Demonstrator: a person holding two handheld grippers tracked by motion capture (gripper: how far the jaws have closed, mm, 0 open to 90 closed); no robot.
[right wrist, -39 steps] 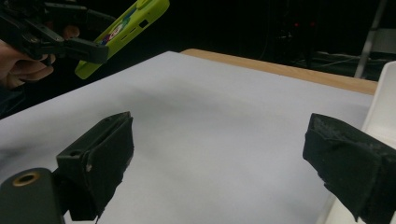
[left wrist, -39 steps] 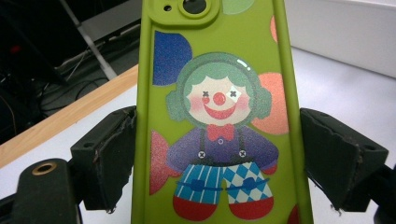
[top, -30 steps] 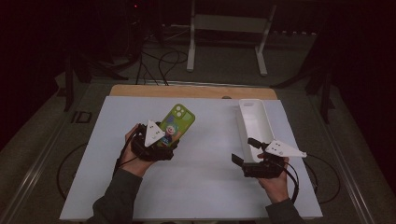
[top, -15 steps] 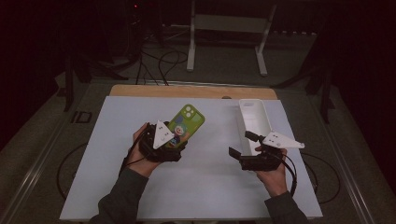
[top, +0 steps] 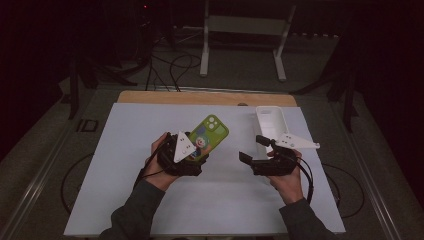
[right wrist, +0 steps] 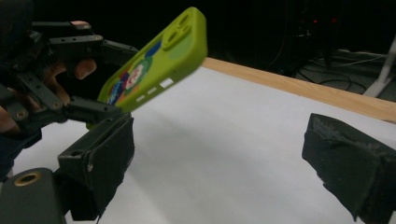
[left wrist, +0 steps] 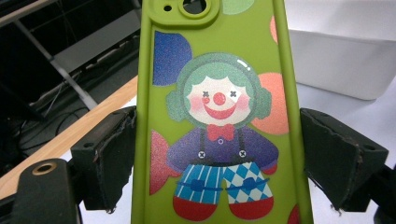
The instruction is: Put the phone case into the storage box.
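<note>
Between left gripper (left wrist: 215, 154) jaws: green phone case (left wrist: 215, 93), clamped.

Overhead, two close views — shared phone case (top: 210, 136)

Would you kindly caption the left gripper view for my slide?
Left claw grips a green clown-print phone case; white tray behind.

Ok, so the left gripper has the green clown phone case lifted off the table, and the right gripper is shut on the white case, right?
Not quite. The right gripper is open and holds nothing; the right gripper view shows its jaws wide apart over bare table. The white case lies on the table beyond it in the high view. The left gripper does hold the green clown phone case lifted.
</note>
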